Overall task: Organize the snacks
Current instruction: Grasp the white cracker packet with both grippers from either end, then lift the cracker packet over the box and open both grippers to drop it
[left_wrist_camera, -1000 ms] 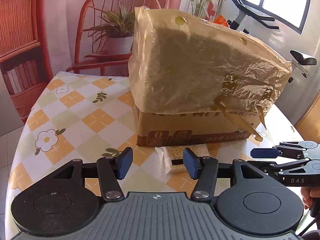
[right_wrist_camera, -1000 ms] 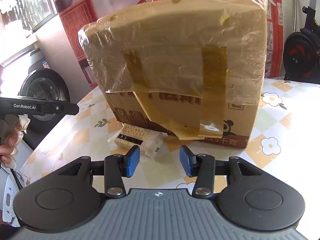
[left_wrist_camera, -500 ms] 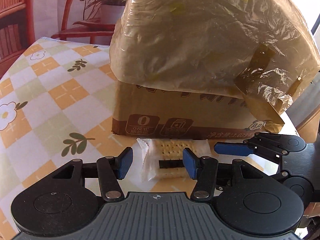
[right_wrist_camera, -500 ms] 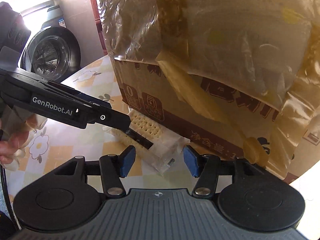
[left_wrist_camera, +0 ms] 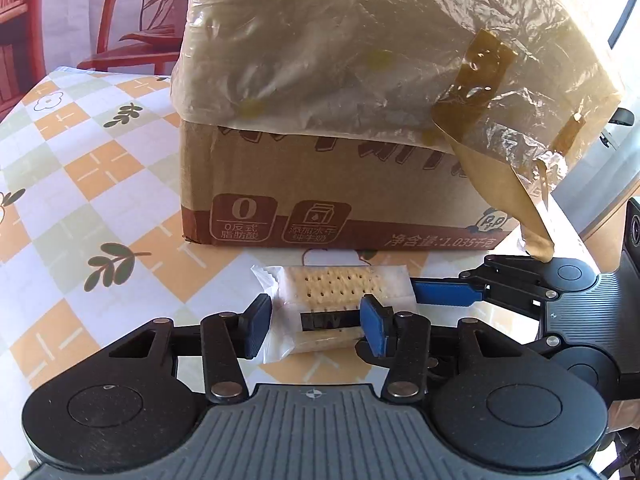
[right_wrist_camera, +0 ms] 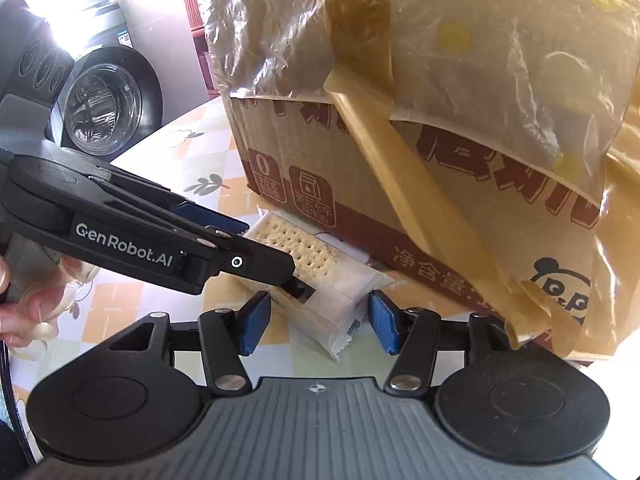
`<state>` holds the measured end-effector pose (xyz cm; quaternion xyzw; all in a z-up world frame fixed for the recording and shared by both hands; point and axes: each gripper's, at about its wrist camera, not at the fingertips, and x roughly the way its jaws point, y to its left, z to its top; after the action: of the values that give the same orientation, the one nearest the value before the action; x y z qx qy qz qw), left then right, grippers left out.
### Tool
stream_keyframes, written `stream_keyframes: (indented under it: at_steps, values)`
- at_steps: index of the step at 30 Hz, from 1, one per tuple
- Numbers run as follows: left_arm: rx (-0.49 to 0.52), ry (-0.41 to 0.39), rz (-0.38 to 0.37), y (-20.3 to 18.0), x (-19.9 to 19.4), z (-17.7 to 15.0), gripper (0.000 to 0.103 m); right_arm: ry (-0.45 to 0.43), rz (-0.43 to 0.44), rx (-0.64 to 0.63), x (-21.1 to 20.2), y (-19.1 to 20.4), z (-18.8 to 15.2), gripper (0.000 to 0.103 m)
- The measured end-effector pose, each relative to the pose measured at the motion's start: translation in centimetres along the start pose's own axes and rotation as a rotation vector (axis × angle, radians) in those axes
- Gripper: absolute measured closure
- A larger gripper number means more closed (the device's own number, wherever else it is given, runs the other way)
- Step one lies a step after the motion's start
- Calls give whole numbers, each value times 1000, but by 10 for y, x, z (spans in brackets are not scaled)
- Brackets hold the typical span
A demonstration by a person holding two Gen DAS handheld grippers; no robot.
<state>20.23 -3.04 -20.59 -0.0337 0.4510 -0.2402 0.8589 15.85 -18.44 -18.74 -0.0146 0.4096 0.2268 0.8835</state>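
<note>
Clear-wrapped cracker packet (left_wrist_camera: 334, 300) on checked tabletop (left_wrist_camera: 100, 168), just before plastic-draped cardboard box (left_wrist_camera: 328, 184); wooden chair (left_wrist_camera: 132, 40) behind.

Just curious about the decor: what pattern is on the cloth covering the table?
The tablecloth has orange, pale green and white checks with flowers and leaf sprigs, clearest in the left wrist view.

Both grippers are angling down toward the same spot. The left gripper (left_wrist_camera: 316, 326) has just been closing its jaws, with the cracker pack (left_wrist_camera: 334, 292) sitting between them, pads not quite pressing yet. The right gripper (right_wrist_camera: 318, 322) is standing half open around the pack's other end. A hand (right_wrist_camera: 24, 312) is gripping the left one's handle.
</note>
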Motion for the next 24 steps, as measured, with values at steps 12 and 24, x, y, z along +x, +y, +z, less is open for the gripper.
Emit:
stream_keyframes:
  at_steps: [12,24]
  values:
    - [24,-213,28,-36,-78,-10,52,-173,-31,-131,-65,29,6,47]
    - [91,-441,33,-61,-154,26,53,-377,-47,-206,-130,51,42,47]
